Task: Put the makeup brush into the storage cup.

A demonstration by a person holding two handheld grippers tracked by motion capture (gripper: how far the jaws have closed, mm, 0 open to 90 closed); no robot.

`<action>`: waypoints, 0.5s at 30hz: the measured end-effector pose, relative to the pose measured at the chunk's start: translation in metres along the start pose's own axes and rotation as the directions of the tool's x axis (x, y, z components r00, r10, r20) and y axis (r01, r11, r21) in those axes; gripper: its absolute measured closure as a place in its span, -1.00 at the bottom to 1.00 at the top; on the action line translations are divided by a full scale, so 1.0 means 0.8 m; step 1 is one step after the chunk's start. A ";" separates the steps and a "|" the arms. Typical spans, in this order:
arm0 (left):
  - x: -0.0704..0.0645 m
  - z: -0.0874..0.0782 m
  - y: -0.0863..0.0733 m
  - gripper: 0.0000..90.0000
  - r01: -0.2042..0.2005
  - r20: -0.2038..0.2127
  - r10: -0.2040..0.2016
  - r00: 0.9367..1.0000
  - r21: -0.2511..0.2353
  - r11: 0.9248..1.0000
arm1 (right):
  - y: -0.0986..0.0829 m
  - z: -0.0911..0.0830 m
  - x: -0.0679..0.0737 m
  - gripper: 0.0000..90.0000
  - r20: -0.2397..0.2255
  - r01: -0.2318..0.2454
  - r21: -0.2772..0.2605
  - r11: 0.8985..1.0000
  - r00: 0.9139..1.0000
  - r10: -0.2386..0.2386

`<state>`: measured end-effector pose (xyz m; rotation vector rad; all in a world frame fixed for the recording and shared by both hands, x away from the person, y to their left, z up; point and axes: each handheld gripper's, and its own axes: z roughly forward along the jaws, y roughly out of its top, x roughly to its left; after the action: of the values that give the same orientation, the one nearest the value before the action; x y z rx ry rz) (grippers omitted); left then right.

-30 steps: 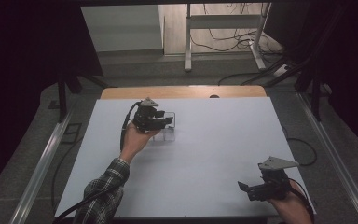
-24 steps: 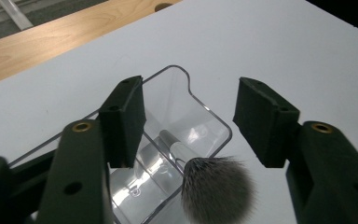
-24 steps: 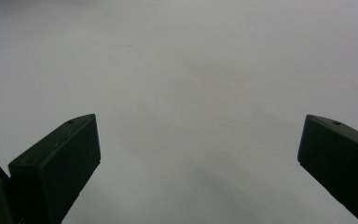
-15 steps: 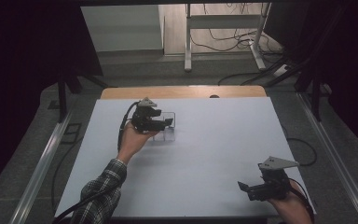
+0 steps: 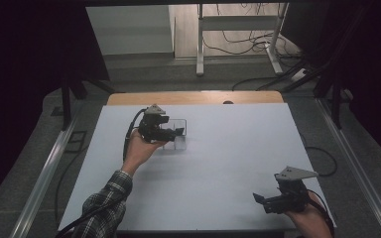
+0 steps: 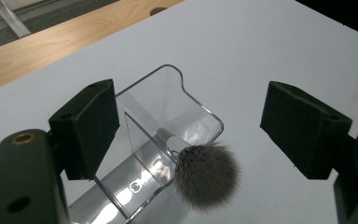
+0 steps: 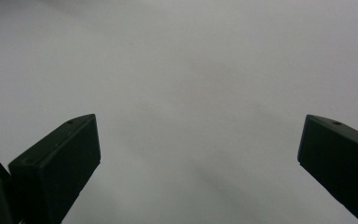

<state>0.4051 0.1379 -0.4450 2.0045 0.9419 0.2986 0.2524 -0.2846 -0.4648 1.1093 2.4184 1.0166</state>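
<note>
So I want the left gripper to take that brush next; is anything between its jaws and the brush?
Partly: the clear plastic holder encloses the handle of the grey fluffy-headed brush. The left gripper is open astride both; the bristle head pokes out uncovered.

Clear acrylic holder (image 6: 168, 121) w/ grey-bristled brush (image 6: 207, 175) lying inside, bristles over its rim, on white table.

Pale table (image 5: 218, 163) in a dim room, grey floor (image 5: 144, 64) and cables (image 5: 238, 39) beyond
</note>
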 end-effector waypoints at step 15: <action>-0.001 -0.009 -0.002 -0.75 -0.007 0.020 0.007 1.000 0.012 1.000 | 0.000 0.000 0.001 -1.00 -0.002 0.001 0.002 1.000 1.000 -0.001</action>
<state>0.3998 0.1420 -0.4422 2.0187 0.9271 0.2771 0.2523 -0.2840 -0.4650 1.1083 2.4211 1.0159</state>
